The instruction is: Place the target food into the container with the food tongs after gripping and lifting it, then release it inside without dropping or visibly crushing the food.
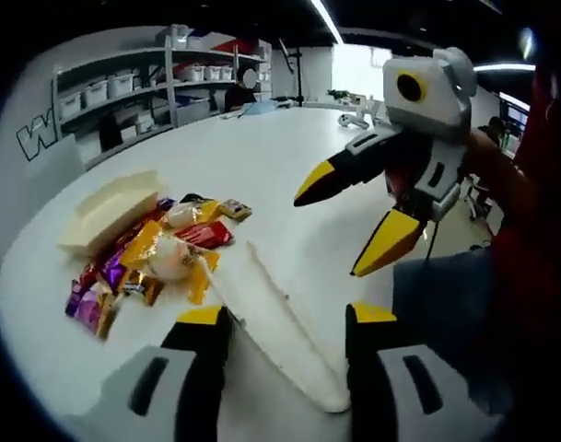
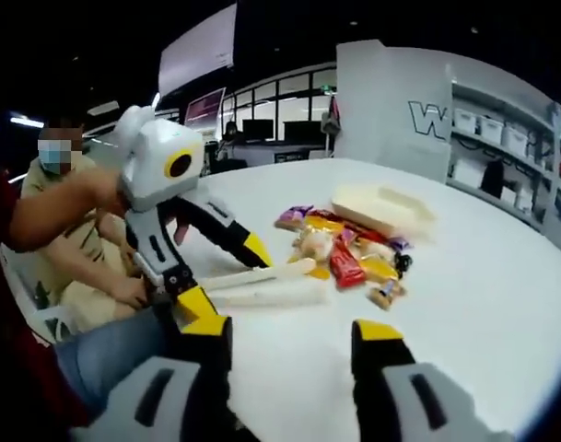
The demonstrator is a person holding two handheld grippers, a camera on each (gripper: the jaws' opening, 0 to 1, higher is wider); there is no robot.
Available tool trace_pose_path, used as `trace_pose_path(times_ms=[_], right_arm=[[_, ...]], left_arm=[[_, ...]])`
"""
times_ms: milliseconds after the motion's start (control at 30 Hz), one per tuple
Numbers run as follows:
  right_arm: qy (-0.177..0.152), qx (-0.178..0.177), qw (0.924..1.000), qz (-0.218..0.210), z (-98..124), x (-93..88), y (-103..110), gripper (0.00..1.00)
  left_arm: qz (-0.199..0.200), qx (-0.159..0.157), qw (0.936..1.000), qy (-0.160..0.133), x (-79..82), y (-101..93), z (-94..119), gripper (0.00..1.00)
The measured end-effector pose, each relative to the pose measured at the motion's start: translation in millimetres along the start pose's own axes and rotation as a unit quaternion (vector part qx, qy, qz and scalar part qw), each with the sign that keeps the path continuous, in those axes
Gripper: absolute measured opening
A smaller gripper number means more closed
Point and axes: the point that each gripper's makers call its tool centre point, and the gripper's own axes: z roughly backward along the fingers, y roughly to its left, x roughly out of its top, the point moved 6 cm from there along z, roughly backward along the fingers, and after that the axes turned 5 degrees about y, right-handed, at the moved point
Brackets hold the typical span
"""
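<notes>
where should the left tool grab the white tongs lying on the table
Take the tongs near their closed end, which lies between the left tool jaws. Their arms point away toward the snack pile, so come from that near end, jaws straddling both arms across their length. The tips lie beside a round bun, so gripping further forward would likely crowd the food.

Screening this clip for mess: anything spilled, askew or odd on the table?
Nothing looks damaged. Wrapped snacks lie in a loose heap on the round white table beside the cream rectangular container, not in it. White plastic food tongs lie flat beside the heap.
</notes>
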Motion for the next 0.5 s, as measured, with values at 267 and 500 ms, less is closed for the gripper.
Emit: trace_pose_path(times_ms=[267, 500], right_arm=[[-0.015, -0.002, 0.9999, -0.004, 2.1, 3.6, 1.4, 0.67], [-0.028, -0.009, 0.9994, -0.017, 2.6, 6.8, -4.5, 0.76]], left_arm=[[-0.029, -0.049, 0.9984, 0.004, 2.4, 4.4, -1.8, 0.38], [-0.064, -0.098, 0.9932, -0.001, 4.0, 16.9, -4.5, 0.32]])
